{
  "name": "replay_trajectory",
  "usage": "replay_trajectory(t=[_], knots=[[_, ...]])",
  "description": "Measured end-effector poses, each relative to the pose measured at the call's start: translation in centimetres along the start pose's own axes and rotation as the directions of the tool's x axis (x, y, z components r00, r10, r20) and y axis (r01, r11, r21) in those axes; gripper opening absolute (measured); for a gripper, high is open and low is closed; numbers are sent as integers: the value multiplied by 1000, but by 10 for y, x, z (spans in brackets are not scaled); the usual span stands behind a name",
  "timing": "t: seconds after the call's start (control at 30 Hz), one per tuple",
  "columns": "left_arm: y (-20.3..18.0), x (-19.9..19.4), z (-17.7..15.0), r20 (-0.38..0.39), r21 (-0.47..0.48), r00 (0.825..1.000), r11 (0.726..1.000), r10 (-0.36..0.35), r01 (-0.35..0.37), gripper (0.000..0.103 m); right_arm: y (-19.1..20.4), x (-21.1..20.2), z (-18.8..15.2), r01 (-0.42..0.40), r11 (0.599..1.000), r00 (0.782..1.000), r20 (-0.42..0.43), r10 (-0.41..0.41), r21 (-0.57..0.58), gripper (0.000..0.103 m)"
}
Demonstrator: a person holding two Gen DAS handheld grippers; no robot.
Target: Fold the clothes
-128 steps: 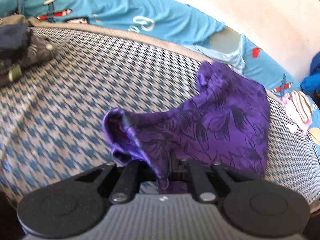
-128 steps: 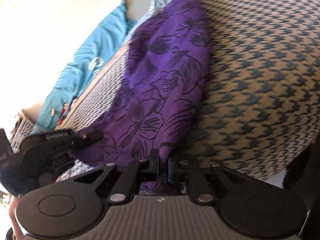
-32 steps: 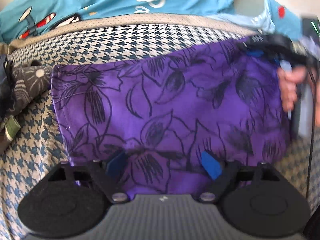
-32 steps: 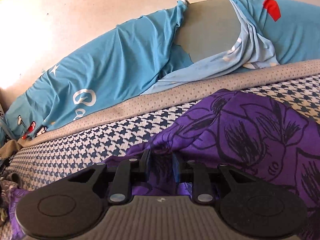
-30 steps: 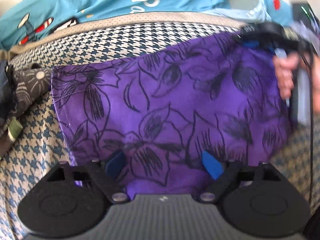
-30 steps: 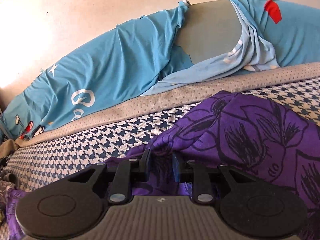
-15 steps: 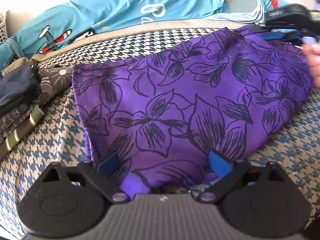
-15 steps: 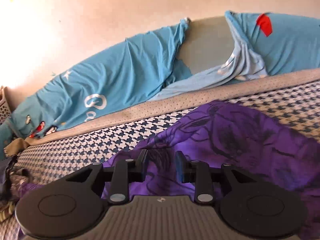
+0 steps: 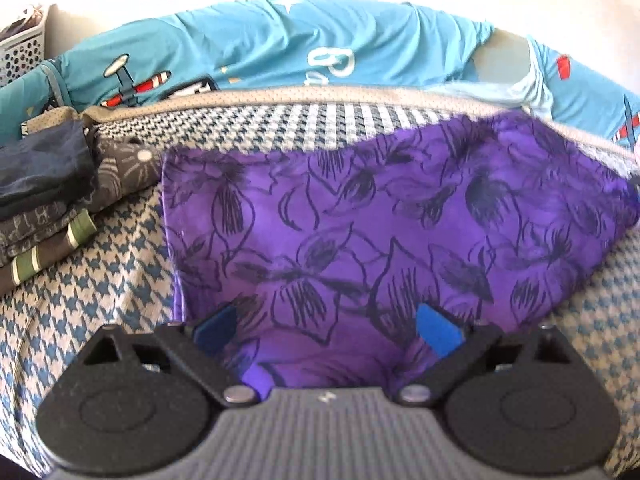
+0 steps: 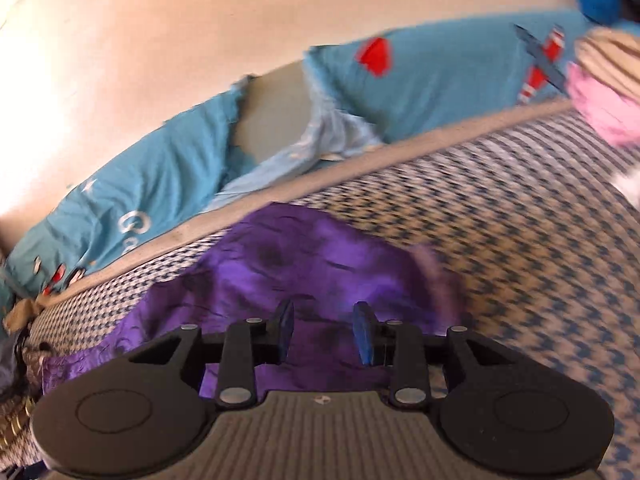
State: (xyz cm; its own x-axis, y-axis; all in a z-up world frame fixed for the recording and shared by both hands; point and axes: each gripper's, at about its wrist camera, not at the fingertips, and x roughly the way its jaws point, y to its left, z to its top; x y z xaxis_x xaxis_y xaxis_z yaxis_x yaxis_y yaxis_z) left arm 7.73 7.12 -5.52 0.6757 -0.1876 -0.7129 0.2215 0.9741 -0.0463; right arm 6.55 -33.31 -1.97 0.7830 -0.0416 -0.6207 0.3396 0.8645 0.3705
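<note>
Left gripper (image 9: 326,330) gapes wide, empty, over the purple floral garment (image 9: 380,220); right gripper (image 10: 325,330) part-open, empty; regrip near edge squarely before folding.

Your left tongs (image 9: 326,330) sit at the near edge of the folded garment (image 9: 384,224), which lies spread on the bed (image 9: 100,276), with a stack of folded clothes (image 9: 44,204) just to its left. Behind both, a sheet (image 9: 280,44) runs along the wall, a basket (image 9: 22,54) at its far left. Your right tongs (image 10: 325,332) hover over the garment's other end, the pink toy (image 10: 600,92) far to their right.
</note>
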Motion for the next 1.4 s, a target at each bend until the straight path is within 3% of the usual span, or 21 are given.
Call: replay_trajectory(t=[0.23,0.4,0.63,0.77,0.8,0.83,0.87,0.93,1.0,1.13,1.4], knots=[[-16,8,8,15,17,999,999,-32,32,97,-45,12,-6,-61,974,992,-97,84,217,32],[-27,10,8,22,64,999,997,-46,44,98,-56,27,-8,-28,949,991,-118,68,313,33],[-28,20,8,-19,52,998,997,-55,55,99,-51,38,-8,16,944,997,-79,11,329,45],[-28,27,5,-43,56,998,998,-39,41,100,-47,47,-8,28,947,999,-34,-18,320,45],[-29,28,4,-45,63,998,997,-33,36,100,-46,48,-7,31,950,999,-21,-26,310,42],[-30,29,4,-46,73,999,997,-26,30,101,-44,49,-7,34,953,999,-7,-34,301,27],[-31,29,3,-47,79,999,997,-23,27,101,-40,47,-6,37,959,999,14,-43,280,19],[-33,30,3,-49,87,999,996,-19,23,103,-31,42,-3,43,971,996,60,-59,234,11],[-33,30,3,-51,92,999,995,-18,23,103,-22,37,0,51,981,992,107,-72,187,10],[-33,30,3,-59,103,998,994,-19,25,103,0,29,0,185,981,973,128,-191,56,7],[-35,27,0,-77,139,997,990,-18,28,103,-17,49,-3,265,956,964,1,-267,128,7]])
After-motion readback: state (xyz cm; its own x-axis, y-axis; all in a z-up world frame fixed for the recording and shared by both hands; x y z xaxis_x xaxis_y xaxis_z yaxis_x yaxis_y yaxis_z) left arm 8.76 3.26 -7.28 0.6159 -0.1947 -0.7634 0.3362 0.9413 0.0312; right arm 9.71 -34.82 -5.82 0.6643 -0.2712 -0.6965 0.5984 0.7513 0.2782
